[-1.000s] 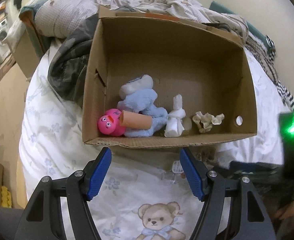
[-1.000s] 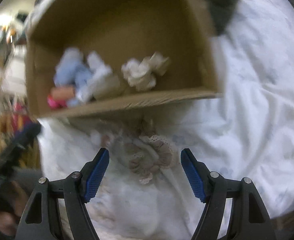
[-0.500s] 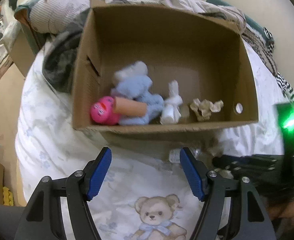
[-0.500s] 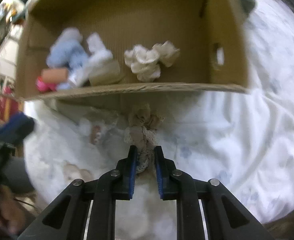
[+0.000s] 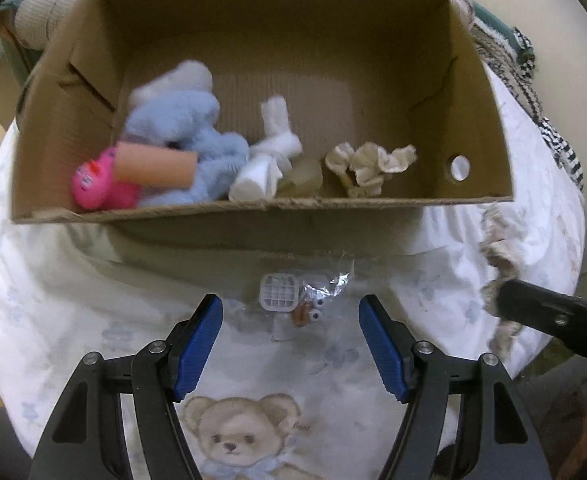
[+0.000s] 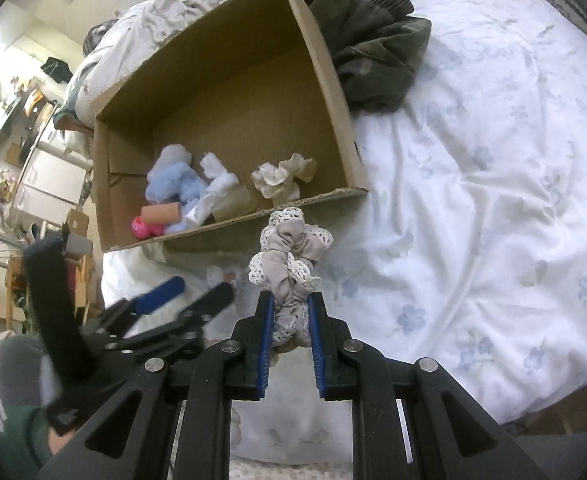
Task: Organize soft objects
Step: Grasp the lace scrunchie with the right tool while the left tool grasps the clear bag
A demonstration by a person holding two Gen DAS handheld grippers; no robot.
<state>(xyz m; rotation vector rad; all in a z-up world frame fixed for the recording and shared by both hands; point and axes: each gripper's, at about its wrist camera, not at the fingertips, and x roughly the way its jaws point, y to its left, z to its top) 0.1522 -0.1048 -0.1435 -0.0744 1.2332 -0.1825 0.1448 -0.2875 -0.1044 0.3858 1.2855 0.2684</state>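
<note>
Left of the cardboard box (image 6: 229,92)'s front wall, left tool (image 5: 289,334) spread wide and empty, hovering low over the bed (image 6: 493,184) just before a small clear packet (image 5: 313,300), likely lining up the next pick. Inside the box, against the front wall: pink toy (image 5: 97,184), blue plush (image 5: 185,132), white cloth (image 5: 269,160), cream scrunchie (image 5: 369,164), gathered there as sorted items. Right of these and just outside the front wall, right tool (image 6: 291,320) clamped narrow on a grey lace-edged scrunchie (image 6: 289,248), lifted clear of the bed, apparently to carry it over the wall and drop it in.
</note>
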